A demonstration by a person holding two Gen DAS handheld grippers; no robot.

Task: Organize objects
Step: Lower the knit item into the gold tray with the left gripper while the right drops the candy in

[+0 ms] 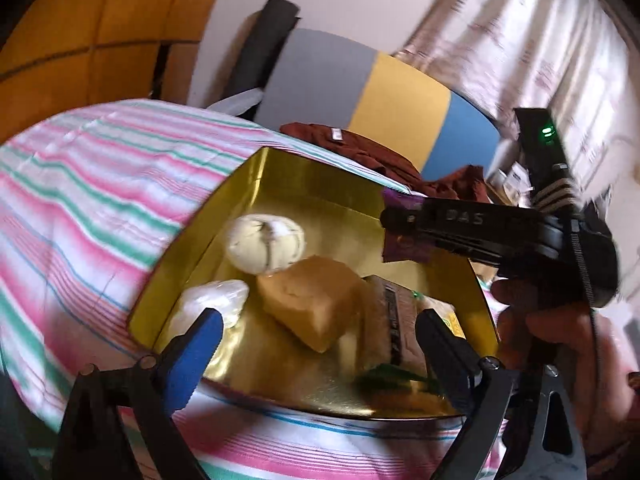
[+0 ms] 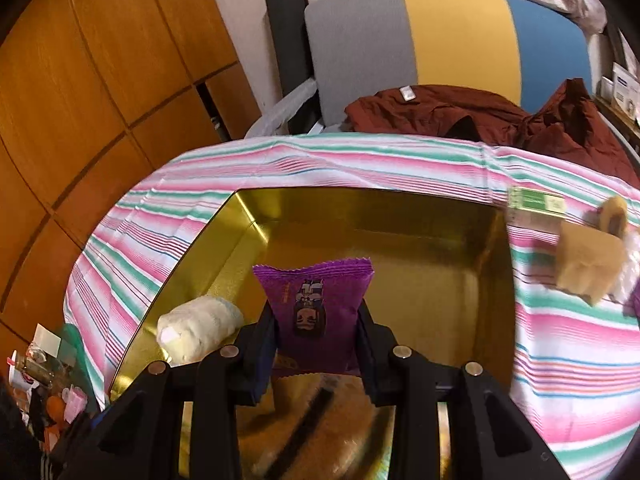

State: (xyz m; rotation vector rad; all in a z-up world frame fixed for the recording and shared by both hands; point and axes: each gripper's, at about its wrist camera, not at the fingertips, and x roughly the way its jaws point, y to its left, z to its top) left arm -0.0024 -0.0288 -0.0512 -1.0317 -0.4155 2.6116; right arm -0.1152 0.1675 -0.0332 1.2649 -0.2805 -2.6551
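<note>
The right claw (image 2: 318, 336) pinches a purple snack packet (image 2: 316, 300) above the gold tin (image 2: 248, 216); the left claw (image 1: 316, 344) (blue-padded) hangs spread, empty.

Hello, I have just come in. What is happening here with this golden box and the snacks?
A person is sorting small wrapped snacks into a gold tin on a striped cloth. The right hand-held gripper is shut on a purple packet and holds it over the tin. The left hand-held gripper is open and empty above the tin, where a white round pastry and a tan cake already lie. A few snacks lie on the cloth.
</note>
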